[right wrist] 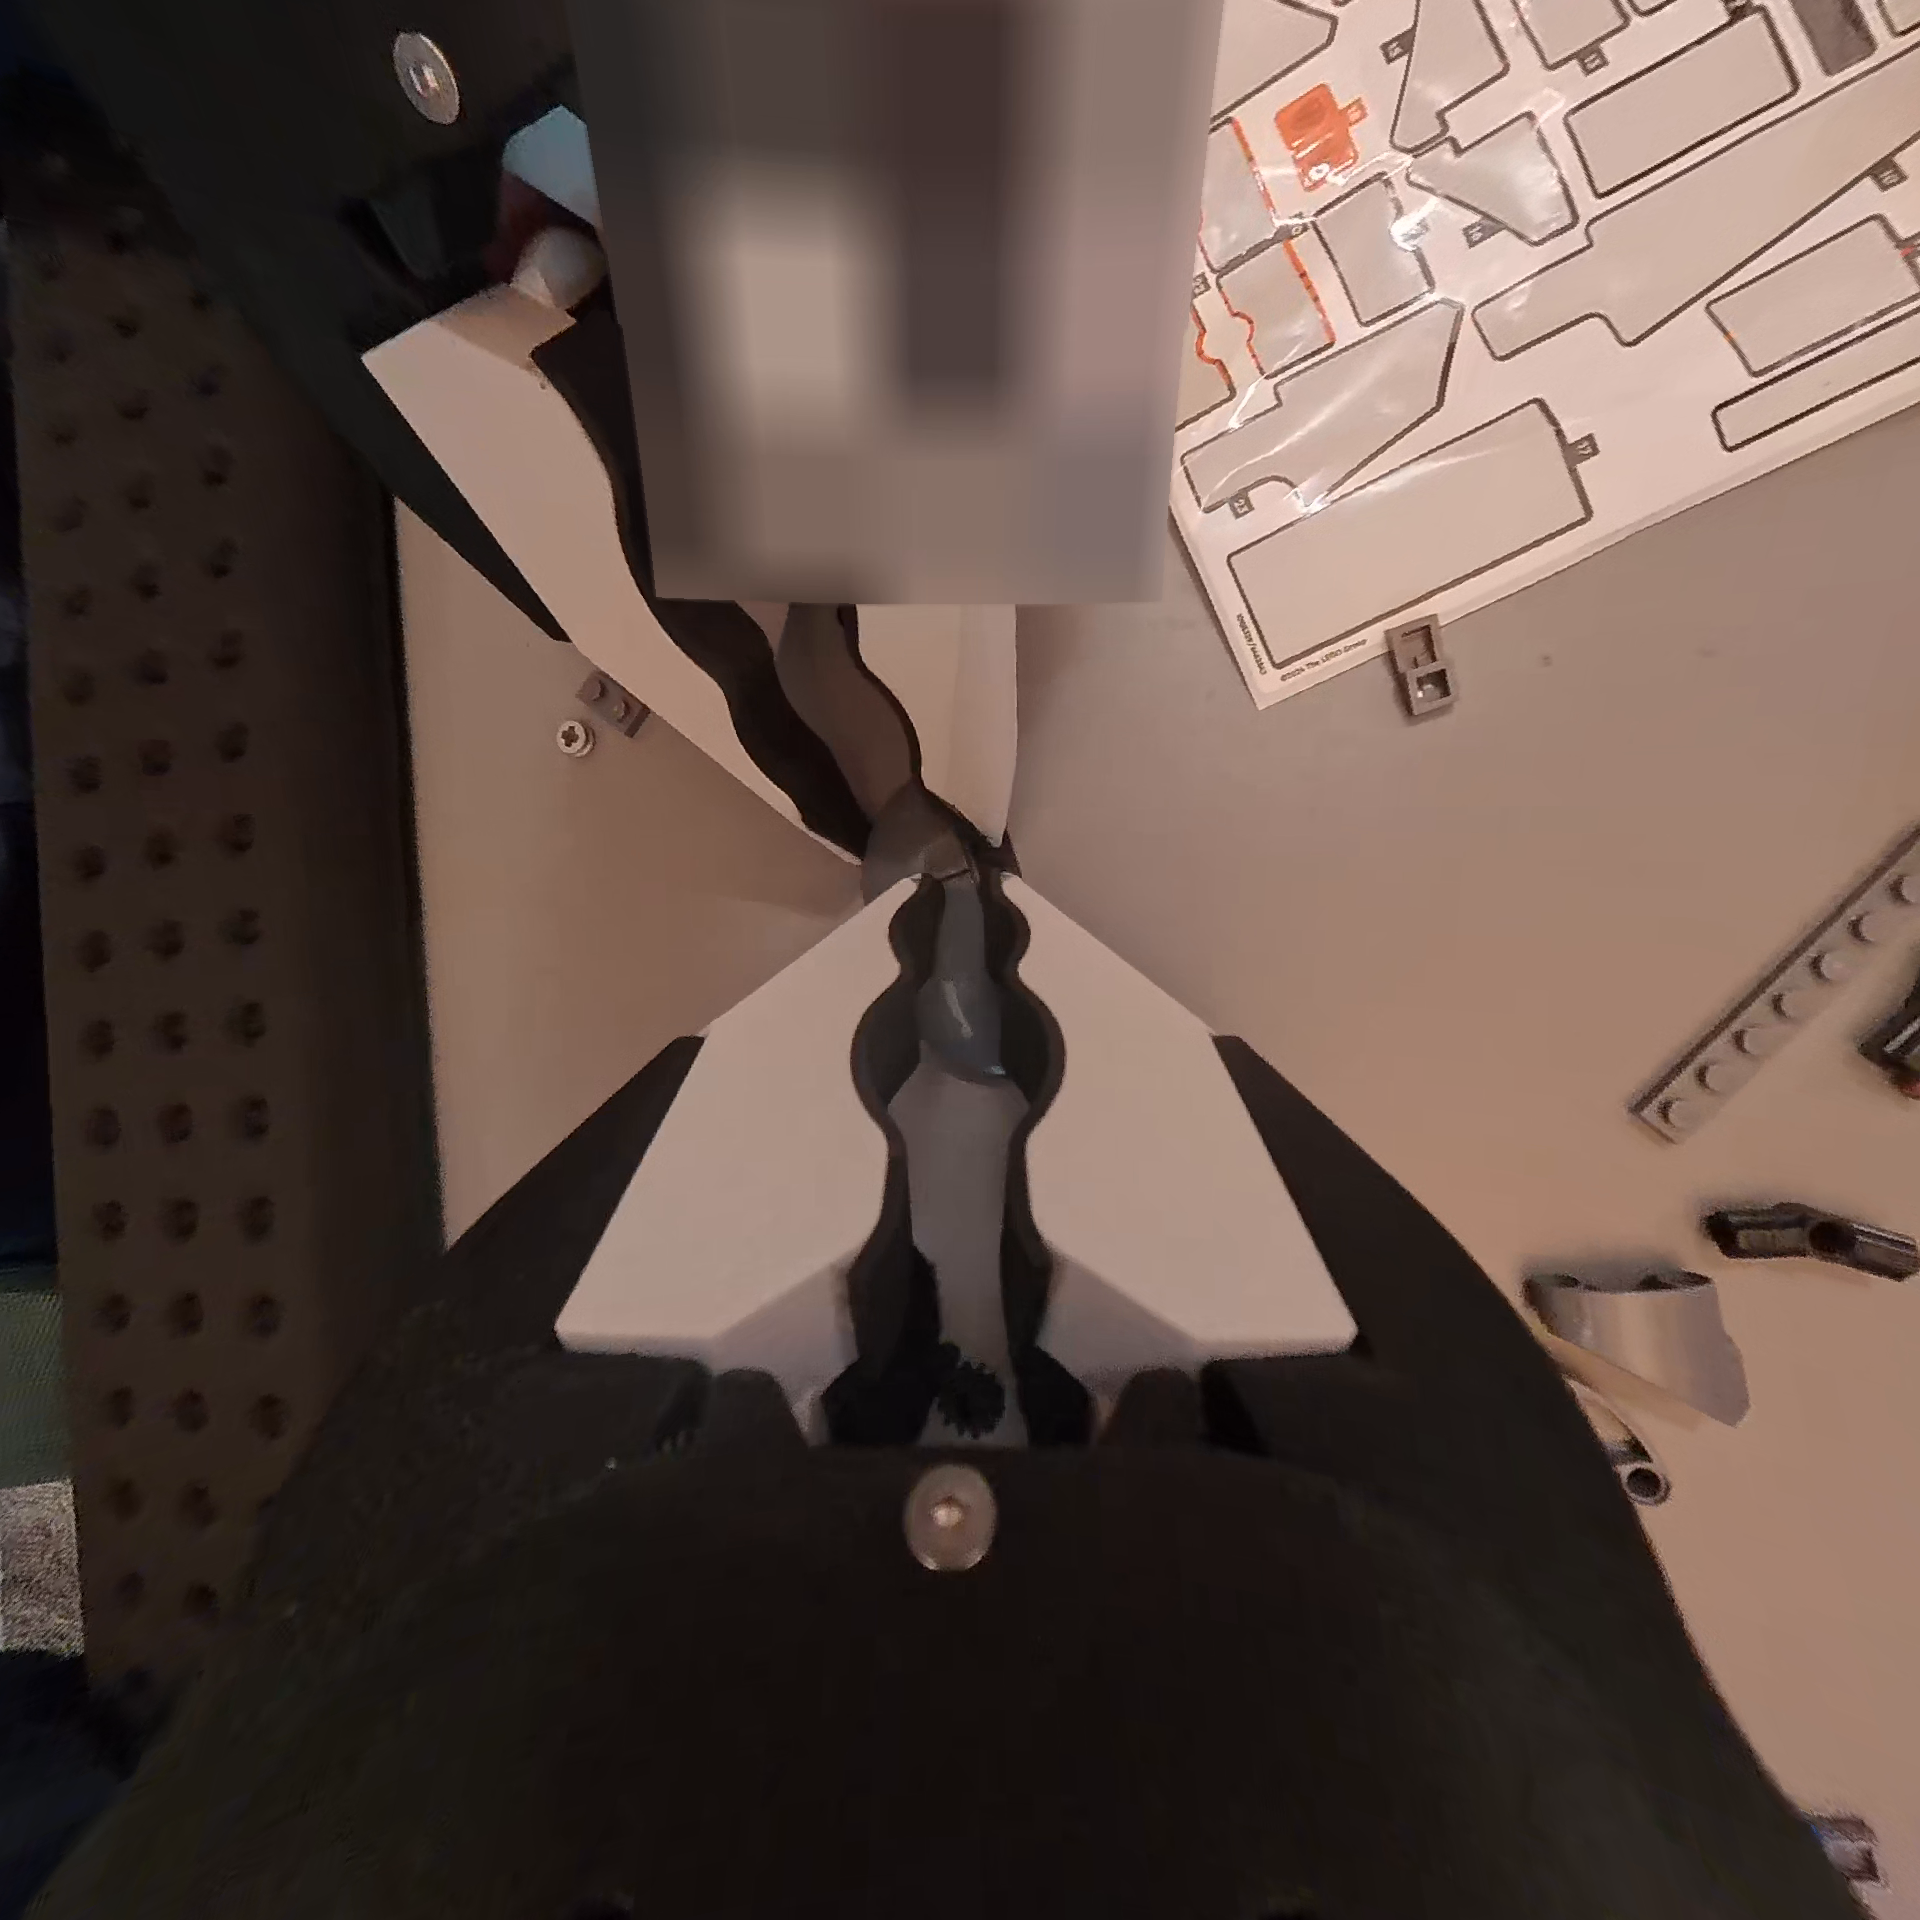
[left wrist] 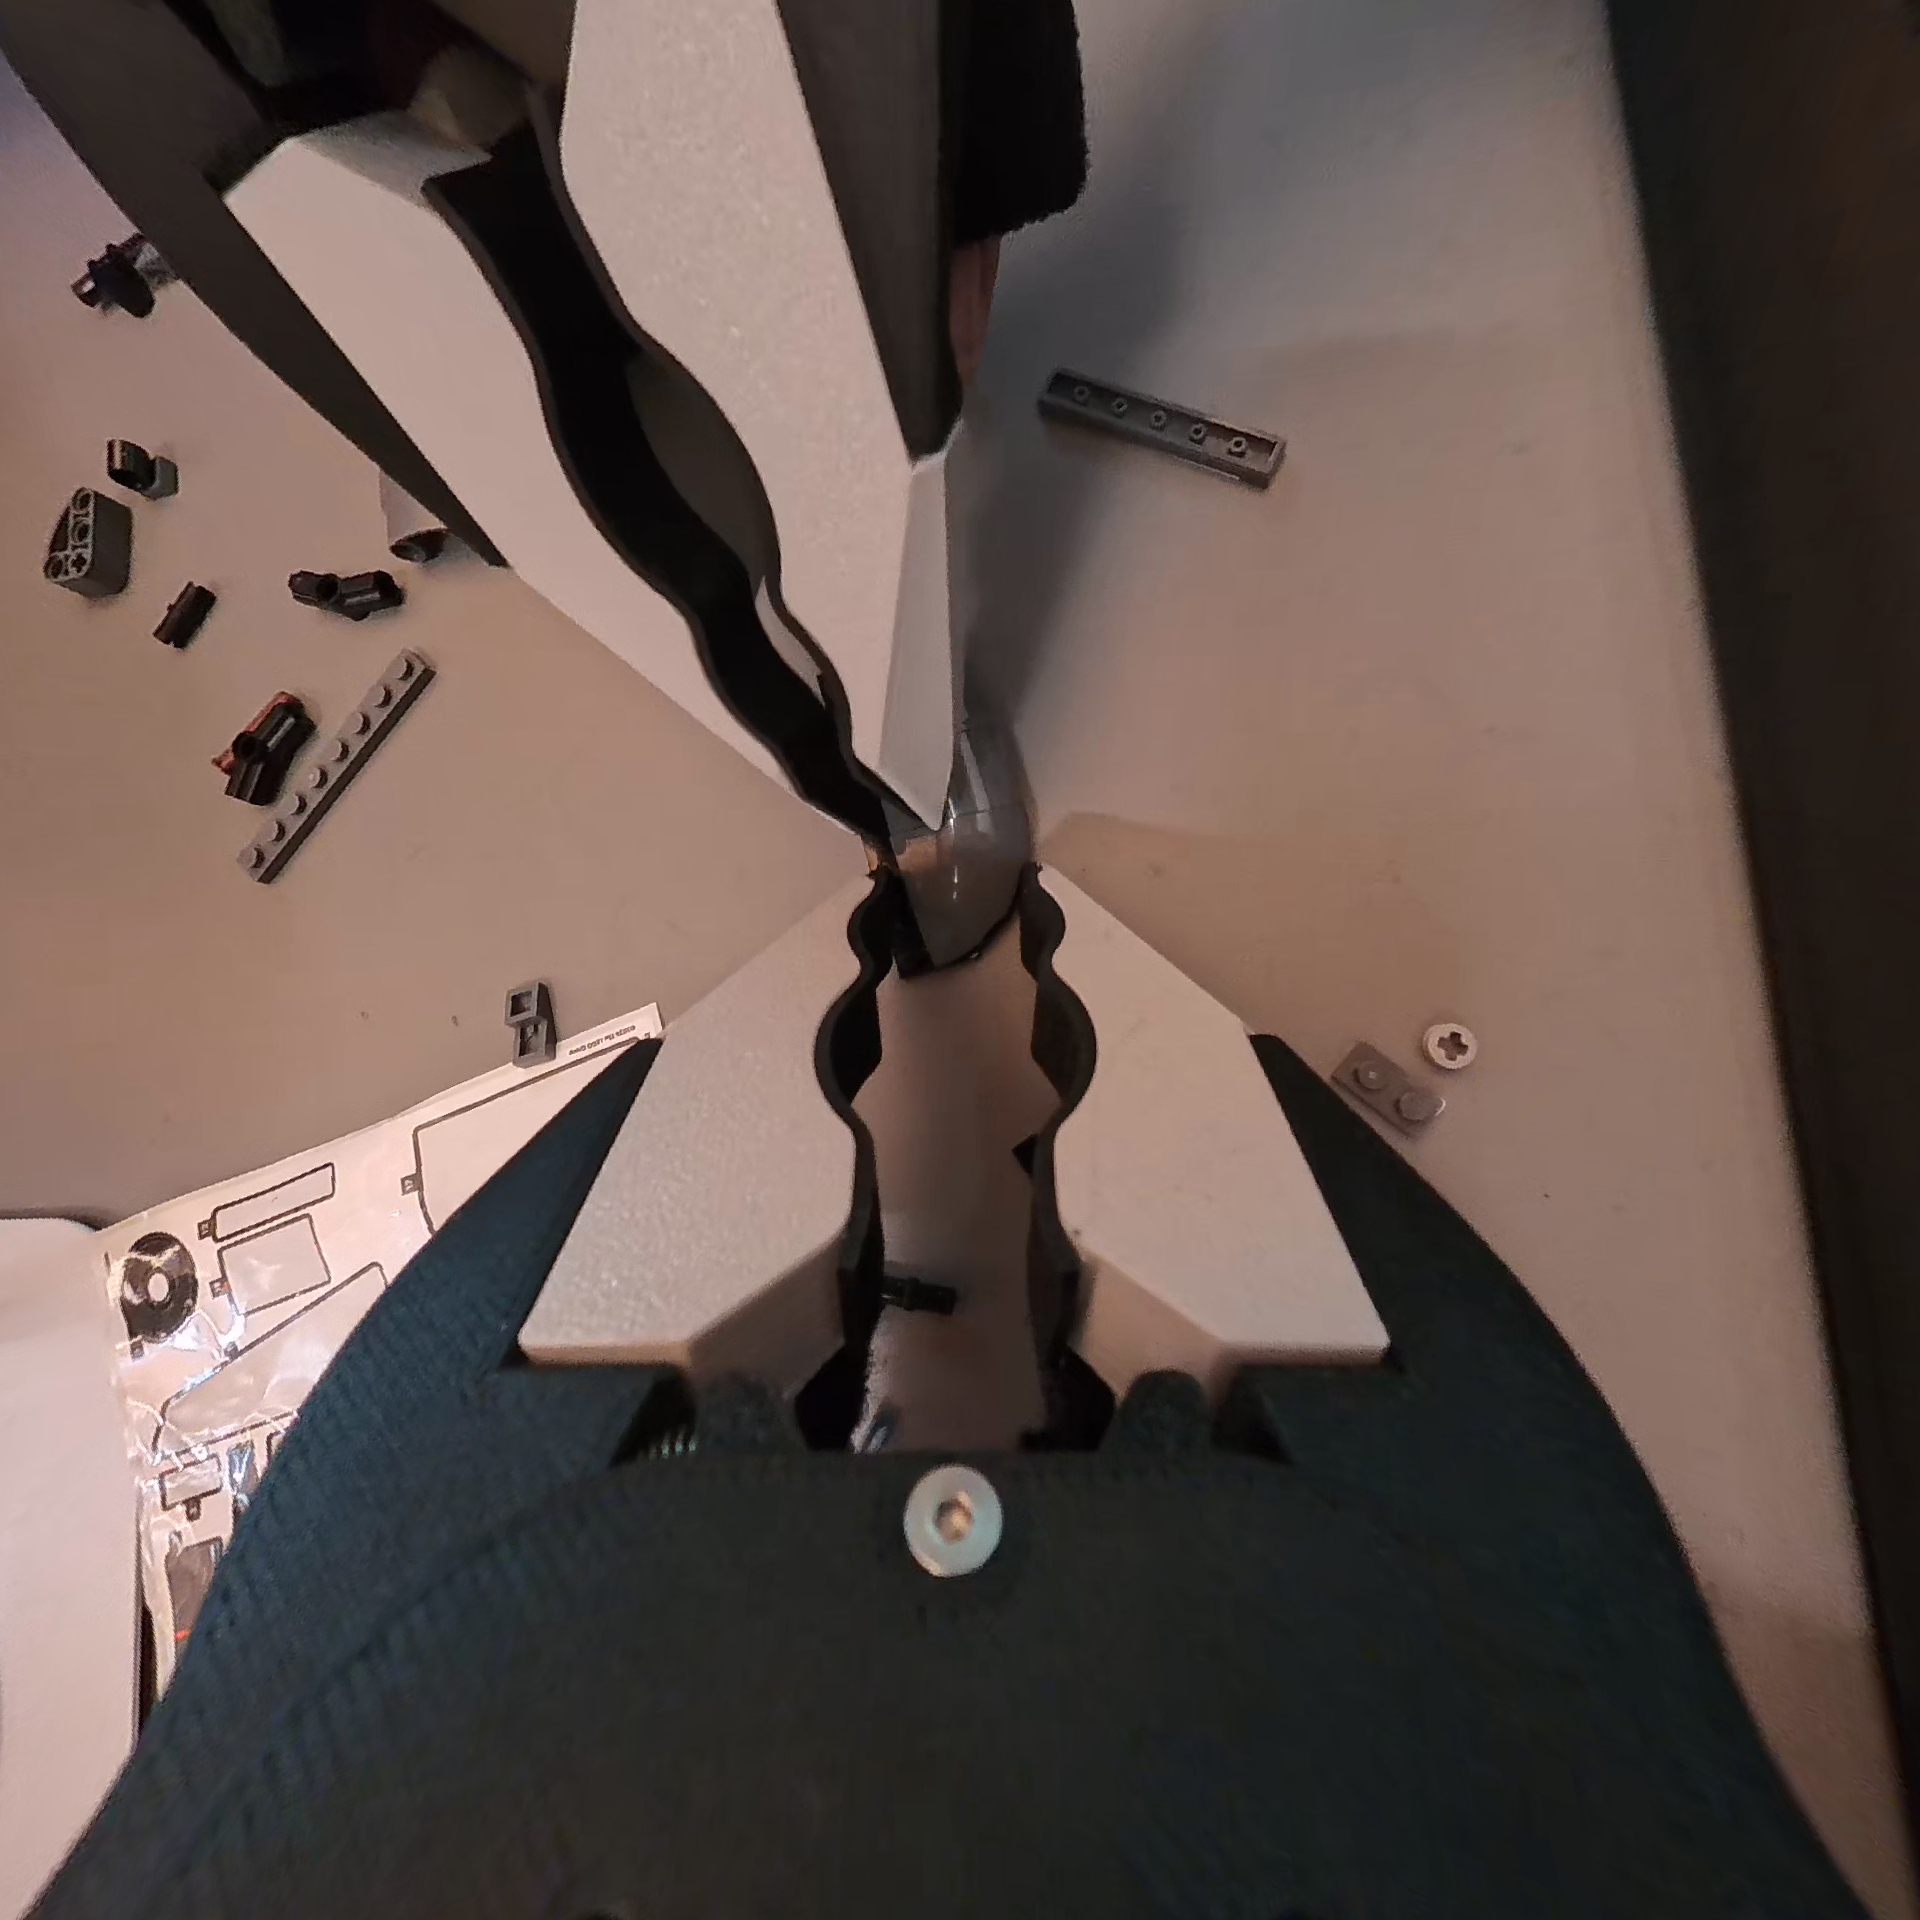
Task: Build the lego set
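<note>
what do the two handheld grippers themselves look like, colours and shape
The left gripper and the right gripper look alike: a dark, ridged printed body with a silver screw at its centre, and two broad white wedge-shaped fingers that taper to a point. Wavy black pads line the inner faces of the fingers. No cables show.

The left gripper pinches a grey curved Lego piece at its tips, and the right gripper reaches down from above and clamps the same piece from the far side. On the pale table lie a long grey studded plate with small black connectors beside it at left, a grey strip at upper right, a 2-stud grey plate, and a sticker sheet at lower left.
</note>
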### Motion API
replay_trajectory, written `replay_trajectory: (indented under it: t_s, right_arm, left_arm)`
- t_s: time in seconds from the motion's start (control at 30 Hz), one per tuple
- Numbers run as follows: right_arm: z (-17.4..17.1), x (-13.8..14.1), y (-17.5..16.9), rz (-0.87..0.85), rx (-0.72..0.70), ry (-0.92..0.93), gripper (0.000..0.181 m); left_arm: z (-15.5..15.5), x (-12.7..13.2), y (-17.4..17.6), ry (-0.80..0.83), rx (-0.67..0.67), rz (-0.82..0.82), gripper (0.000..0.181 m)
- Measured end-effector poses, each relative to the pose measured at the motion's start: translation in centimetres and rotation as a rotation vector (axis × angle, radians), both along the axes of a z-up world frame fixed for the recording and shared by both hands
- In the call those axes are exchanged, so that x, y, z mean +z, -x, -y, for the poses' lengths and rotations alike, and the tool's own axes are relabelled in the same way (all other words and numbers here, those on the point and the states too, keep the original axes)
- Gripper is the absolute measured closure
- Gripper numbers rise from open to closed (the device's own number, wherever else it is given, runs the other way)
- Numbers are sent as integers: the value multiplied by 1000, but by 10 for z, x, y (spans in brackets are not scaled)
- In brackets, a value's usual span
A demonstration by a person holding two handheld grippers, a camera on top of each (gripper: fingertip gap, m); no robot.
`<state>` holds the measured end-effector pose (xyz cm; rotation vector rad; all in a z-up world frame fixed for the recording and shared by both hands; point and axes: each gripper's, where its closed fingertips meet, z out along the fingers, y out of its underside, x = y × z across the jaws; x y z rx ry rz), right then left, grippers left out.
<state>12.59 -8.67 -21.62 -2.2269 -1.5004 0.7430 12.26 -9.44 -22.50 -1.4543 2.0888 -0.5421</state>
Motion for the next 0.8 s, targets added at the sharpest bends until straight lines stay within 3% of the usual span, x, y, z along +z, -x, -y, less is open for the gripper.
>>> replay_trajectory:
  t_s: [0.8]
  right_arm:
    - [-4,10,-3,-78,-47,31,173]
  left_arm:
    - [-6,1,5,-69,30,-9,161]
